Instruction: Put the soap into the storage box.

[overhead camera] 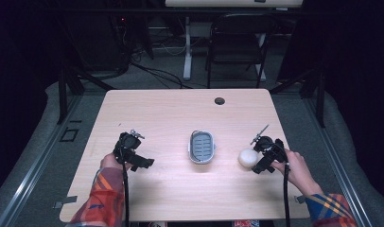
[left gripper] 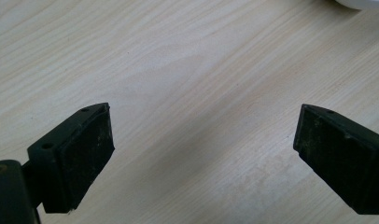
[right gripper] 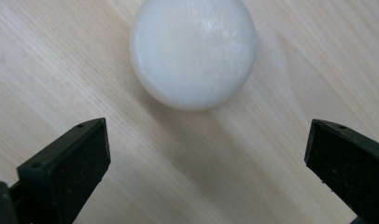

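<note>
A round white soap-like lump (overhead camera: 248, 158) lies on the wooden table (overhead camera: 171, 113) at the right. My right gripper (overhead camera: 257, 161) stands just right of it, open, jaws wide apart. In the right gripper view the white lump (right gripper: 193, 51) lies ahead of the jaws and apart from both pads, with bare wood between them around the right gripper (right gripper: 206, 163). A small grey oval dish with a white rim (overhead camera: 202, 146) sits in the middle of the table. My left gripper (overhead camera: 139, 161) rests at the left, open over bare wood; the left gripper (left gripper: 204, 154) holds nothing.
A round cable hole (overhead camera: 220, 100) is in the table near its far edge. Beyond the table stand a dark chair (overhead camera: 237, 42) and a white desk leg (overhead camera: 187, 47), with cables on the floor. The dish's white rim (left gripper: 360, 3) peeks in at the left gripper view's top right corner.
</note>
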### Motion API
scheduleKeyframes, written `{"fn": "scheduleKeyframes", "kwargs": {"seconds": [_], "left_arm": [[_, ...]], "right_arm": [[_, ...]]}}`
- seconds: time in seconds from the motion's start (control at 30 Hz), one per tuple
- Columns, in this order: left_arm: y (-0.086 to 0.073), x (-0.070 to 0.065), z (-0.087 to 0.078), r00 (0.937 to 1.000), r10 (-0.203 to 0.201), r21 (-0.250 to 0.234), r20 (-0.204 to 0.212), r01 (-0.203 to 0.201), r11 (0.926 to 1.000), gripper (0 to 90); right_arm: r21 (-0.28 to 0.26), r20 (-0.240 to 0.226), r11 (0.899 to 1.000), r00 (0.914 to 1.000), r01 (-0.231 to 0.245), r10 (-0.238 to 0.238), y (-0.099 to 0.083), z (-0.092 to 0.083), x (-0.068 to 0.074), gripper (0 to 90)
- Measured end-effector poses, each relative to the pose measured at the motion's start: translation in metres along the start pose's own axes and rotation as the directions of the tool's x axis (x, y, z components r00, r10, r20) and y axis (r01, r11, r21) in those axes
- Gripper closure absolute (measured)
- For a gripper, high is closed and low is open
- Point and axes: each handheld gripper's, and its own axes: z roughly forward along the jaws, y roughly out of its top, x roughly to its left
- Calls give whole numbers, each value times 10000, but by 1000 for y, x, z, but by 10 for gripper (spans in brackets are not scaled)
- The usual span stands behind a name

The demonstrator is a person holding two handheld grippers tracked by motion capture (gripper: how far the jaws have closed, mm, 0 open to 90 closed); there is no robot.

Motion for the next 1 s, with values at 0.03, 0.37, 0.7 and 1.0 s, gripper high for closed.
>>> {"fn": "scheduleKeyframes", "kwargs": {"seconds": [0.03,0.37,0.7,1.0], "left_arm": [[0,0,0,10000,0,0,0,0,10000,49],[1,0,1,10000,17,50,-19,-17,10000,49],[1,0,1,10000,63,46,4,-63,10000,48],[1,0,1,10000,59,45,-10,-59,10000,48]], "right_arm": [[42,-29,9999,9999,100,-100,3,-1,-1,0],[121,-262,9999,9997,-21,24,23,4,-5,0],[305,-505,9982,9974,522,-506,41,14,-2,0],[362,-568,9961,9953,802,-781,52,15,1,0]]}}
